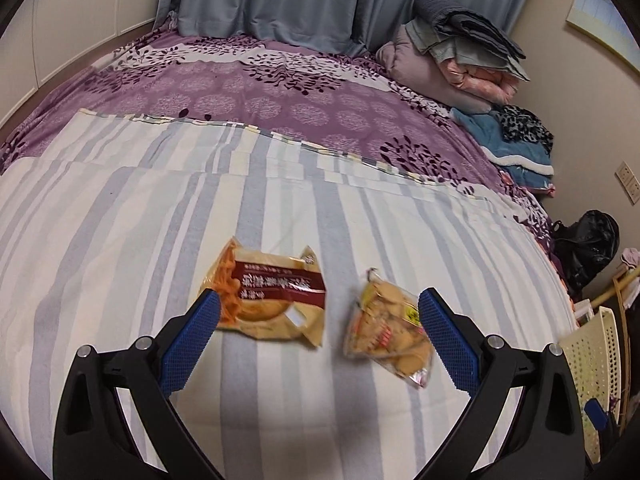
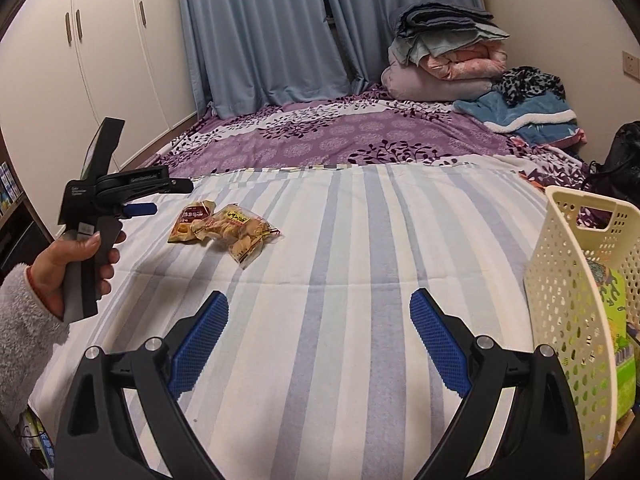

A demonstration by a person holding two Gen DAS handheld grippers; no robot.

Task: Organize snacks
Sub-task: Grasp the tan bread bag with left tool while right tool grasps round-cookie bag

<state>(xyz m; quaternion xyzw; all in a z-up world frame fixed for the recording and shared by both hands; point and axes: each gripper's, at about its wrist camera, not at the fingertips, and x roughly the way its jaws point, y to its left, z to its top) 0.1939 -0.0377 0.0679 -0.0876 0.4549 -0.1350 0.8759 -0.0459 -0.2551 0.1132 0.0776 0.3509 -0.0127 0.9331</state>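
Two snack packets lie side by side on the striped sheet. A tan packet with a dark red label point(image 1: 268, 296) point(image 2: 191, 222) is on the left. A clear bag of round biscuits point(image 1: 390, 328) point(image 2: 242, 232) is on the right. My left gripper point(image 1: 320, 304) is open and empty just above them, its fingers straddling both packets. It also shows in the right wrist view point(image 2: 140, 209), held by a hand. My right gripper point(image 2: 319, 304) is open and empty over bare sheet, well right of the packets. A cream perforated basket point(image 2: 568, 280) point(image 1: 592, 344) with colourful packets inside stands at the bed's right edge.
The striped sheet point(image 2: 340, 240) covers the near bed, with a purple floral cover point(image 2: 320, 140) beyond. Folded bedding point(image 2: 444, 60) and a blue blanket point(image 2: 528, 116) sit at the far right. A black bag point(image 1: 584, 248) sits beside the bed. Wardrobe doors point(image 2: 100, 60) stand left.
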